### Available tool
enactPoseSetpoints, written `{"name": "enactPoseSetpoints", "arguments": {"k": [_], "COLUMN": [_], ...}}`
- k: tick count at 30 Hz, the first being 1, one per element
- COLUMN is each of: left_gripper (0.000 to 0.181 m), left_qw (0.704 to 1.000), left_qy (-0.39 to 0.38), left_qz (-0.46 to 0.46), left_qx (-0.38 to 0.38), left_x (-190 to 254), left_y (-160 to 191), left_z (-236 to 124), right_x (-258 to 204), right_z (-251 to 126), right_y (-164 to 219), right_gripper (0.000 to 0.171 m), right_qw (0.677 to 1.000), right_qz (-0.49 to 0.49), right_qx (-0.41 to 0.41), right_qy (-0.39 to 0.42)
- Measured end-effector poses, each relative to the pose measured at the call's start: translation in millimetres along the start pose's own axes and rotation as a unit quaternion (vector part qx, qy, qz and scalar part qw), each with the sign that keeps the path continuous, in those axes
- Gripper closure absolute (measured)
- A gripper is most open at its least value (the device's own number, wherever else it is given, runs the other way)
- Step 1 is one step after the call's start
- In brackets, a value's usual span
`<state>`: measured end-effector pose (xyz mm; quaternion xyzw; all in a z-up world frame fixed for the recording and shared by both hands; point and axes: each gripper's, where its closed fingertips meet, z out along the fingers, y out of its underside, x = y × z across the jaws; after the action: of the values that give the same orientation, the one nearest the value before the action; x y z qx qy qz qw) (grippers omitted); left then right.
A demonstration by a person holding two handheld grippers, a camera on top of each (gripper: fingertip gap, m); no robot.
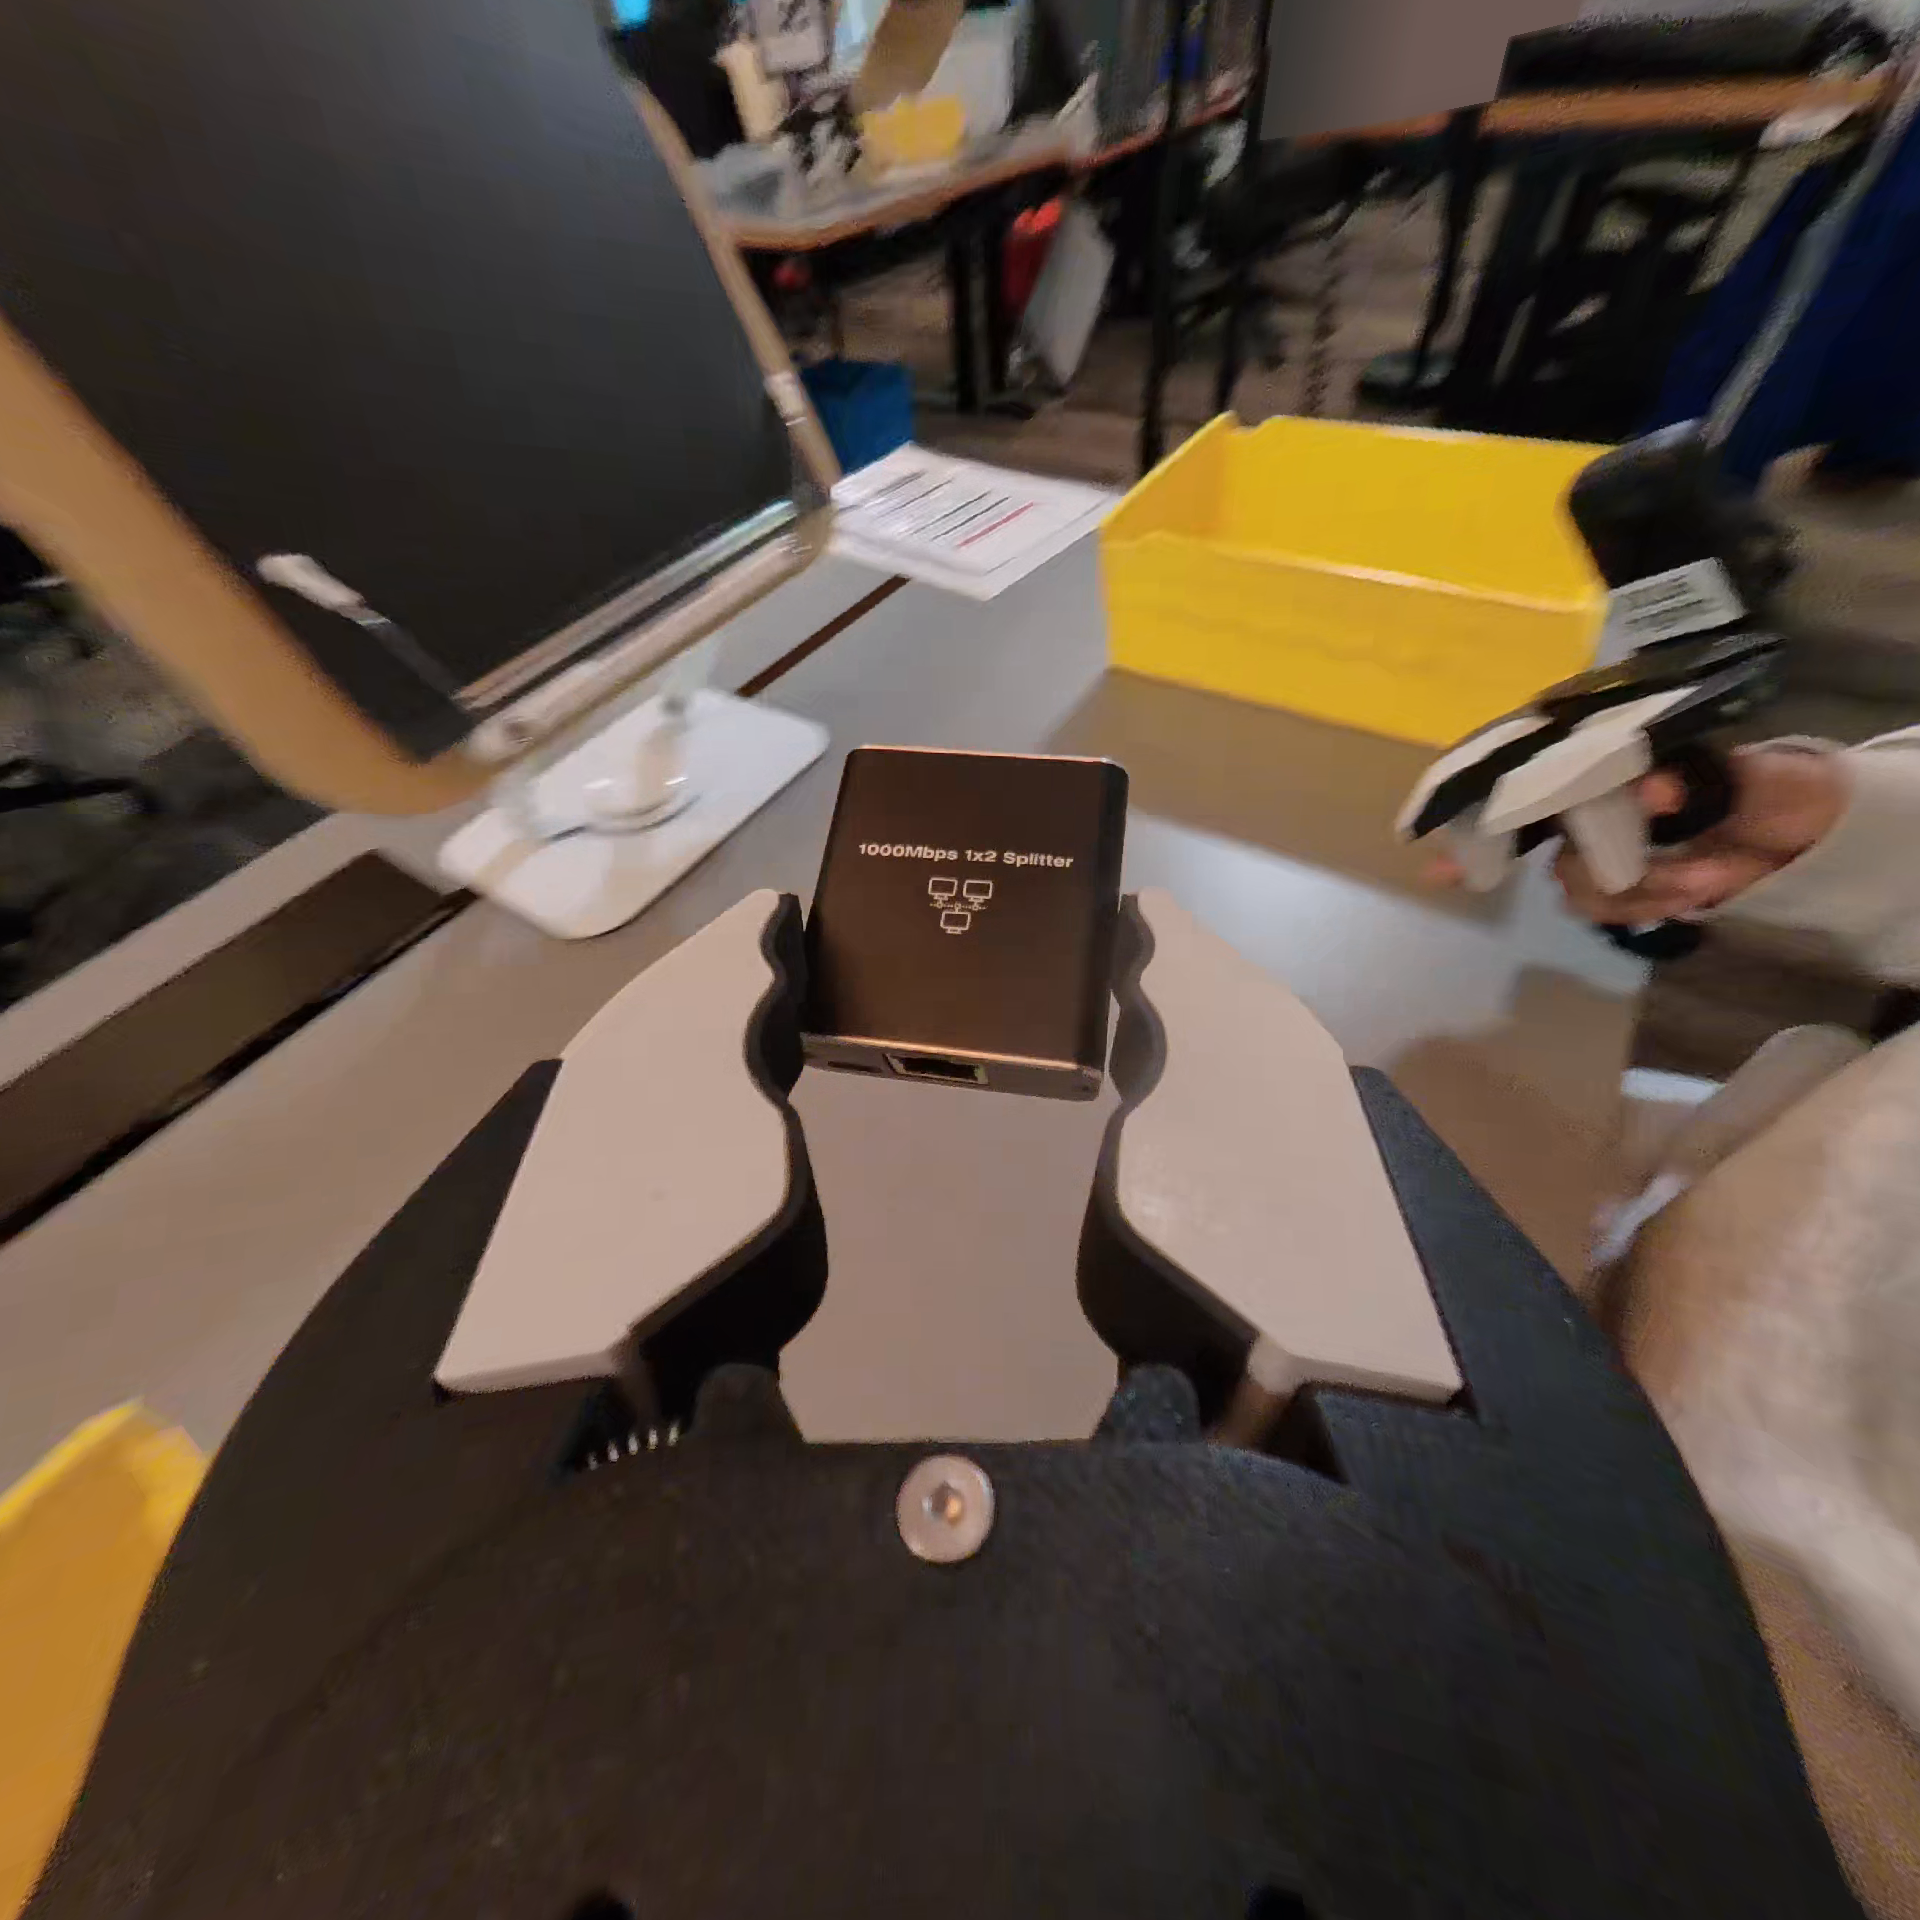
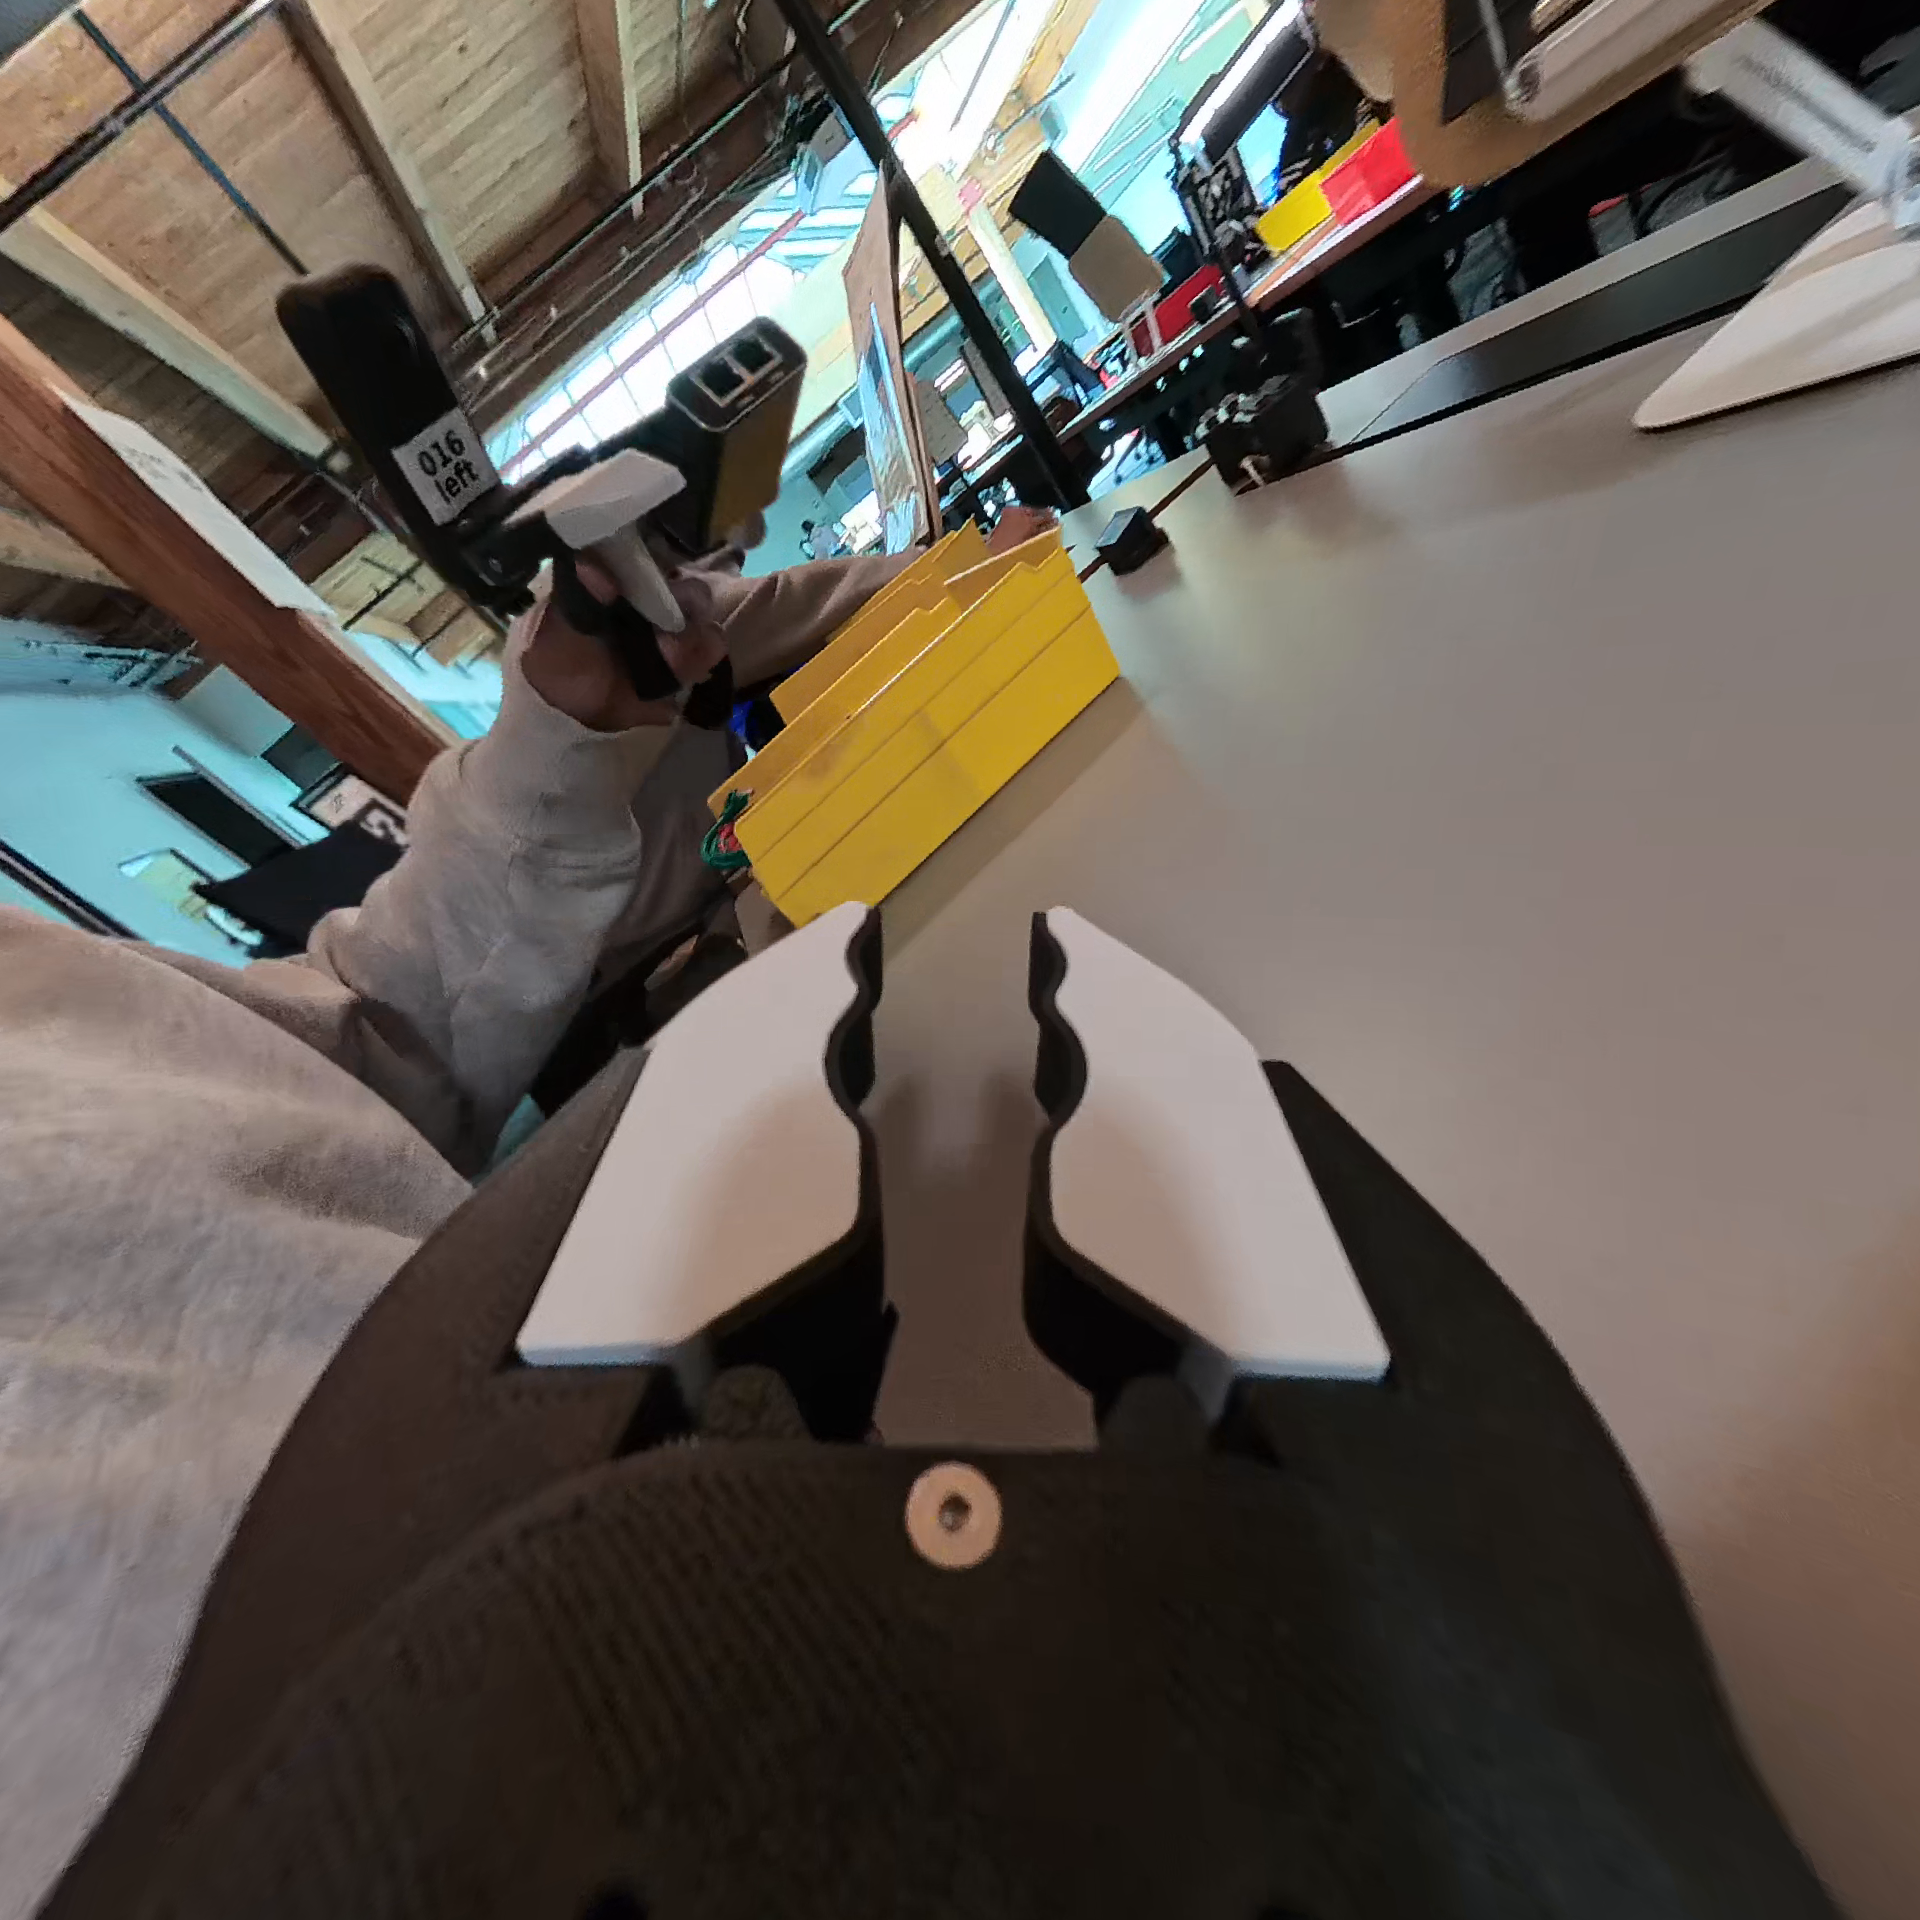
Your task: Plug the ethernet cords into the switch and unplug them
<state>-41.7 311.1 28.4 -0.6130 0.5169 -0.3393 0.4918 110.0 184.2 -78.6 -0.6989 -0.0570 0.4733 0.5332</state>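
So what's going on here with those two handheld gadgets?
A person holds one set of tongs in each hand over a grey table. The left tongs are clamped on a small black switch, lifted off the table; no cords are plugged into the ports that show. The right tongs are open and empty, low over the table. Yellow bins sit nearby, and a monitor stands to the left.

Small black switch (image 1: 961, 920) clamped between the left hand-held gripper (image 1: 961, 966) fingers; ports empty; held above table.
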Motion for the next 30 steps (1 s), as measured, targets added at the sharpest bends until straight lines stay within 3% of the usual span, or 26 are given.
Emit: {"name": "enactPoseSetpoints", "arguments": {"k": [6,10,12,14,18,21,24,27,30], "left_gripper": [0.124,0.124,0.123,0.124,0.124,0.116,0.101,0.093,0.090], "left_qw": [0.995,0.994,0.995,0.994,0.994,0.998,0.990,0.950,0.902], "left_qy": [0.085,0.107,0.095,0.080,0.063,0.066,0.084,0.154,0.230], "left_qz": [-0.034,-0.033,0.017,0.070,0.089,0.023,-0.109,-0.266,-0.361], "left_qx": [0.038,0.008,-0.024,-0.039,-0.029,0.003,0.039,0.062,0.057], "left_x": [97,142,157,165,168,167,160,161,169], "left_y": [43,76,93,100,98,90,86,84,88], "left_z": [77,115,126,130,132,132,130,130,130], "right_x": [-5,-7,2,18,17,15,11,9,-2], "right_z": [21,25,25,20,16,12,8,7,7], "right_y": [13,17,28,40,34,24,15,12,2], "right_gripper": [0.118,0.106,0.107,0.138,0.143,0.146,0.147,0.148,0.147], "right_qw": [0.999,0.995,0.993,0.990,0.987,0.989,0.992,0.994,0.996], "right_qz": [0.023,0.079,0.093,0.087,0.130,0.134,0.119,0.104,0.085], "right_qx": [-0.028,-0.035,-0.067,-0.109,-0.091,-0.064,-0.042,-0.034,-0.003], "right_qy": [-0.020,-0.042,-0.020,0.024,-0.001,-0.010,-0.018,-0.013,-0.038]}}
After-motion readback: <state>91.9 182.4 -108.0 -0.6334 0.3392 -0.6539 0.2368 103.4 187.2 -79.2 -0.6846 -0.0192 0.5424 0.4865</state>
